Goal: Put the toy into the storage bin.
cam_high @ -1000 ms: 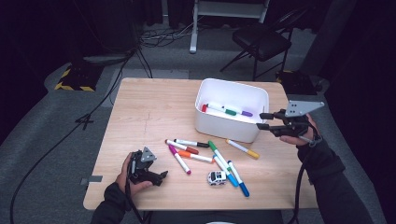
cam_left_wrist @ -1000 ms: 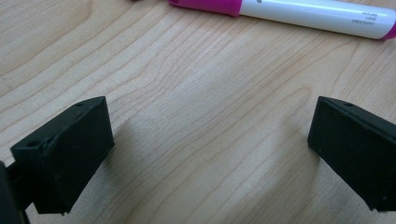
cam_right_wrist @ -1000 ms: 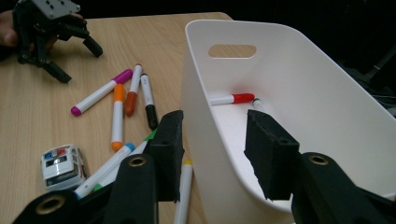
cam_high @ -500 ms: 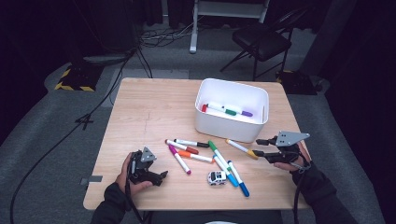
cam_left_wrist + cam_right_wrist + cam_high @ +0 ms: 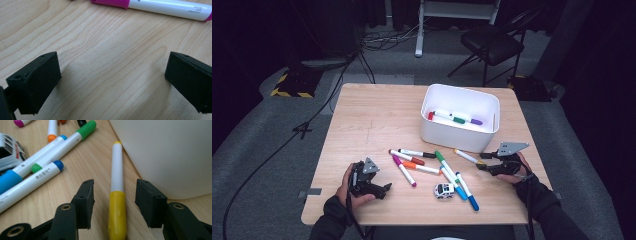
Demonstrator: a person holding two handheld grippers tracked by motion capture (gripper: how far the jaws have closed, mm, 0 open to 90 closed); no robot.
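Note:
A yellow-capped marker [image 5: 117, 195] lies on the wooden table [image 5: 367, 125] just in front of the white bin [image 5: 459, 136]. My right gripper [image 5: 114, 203] is low over the table with the marker between its jaws. The pads stand clear of it on both sides, and the jaws have just been opening. In the high view the right gripper [image 5: 484, 162] sits at the marker's [image 5: 468, 156] right end. My left gripper [image 5: 382, 189] rests open near the table's front left, nothing between its jaws [image 5: 112, 80]. A pink marker [image 5: 150, 5] lies beyond them.
Several loose markers [image 5: 447, 172] and a small white toy car [image 5: 444, 190] lie spread at the front middle. The bin holds a few markers [image 5: 454, 117]. The bin wall [image 5: 170, 152] rises close on the right gripper's right side. A chair [image 5: 492, 42] stands beyond the table.
My right gripper has come down from beside the bin to the table and now straddles the yellow marker, jaws wider. The left gripper has stayed put.

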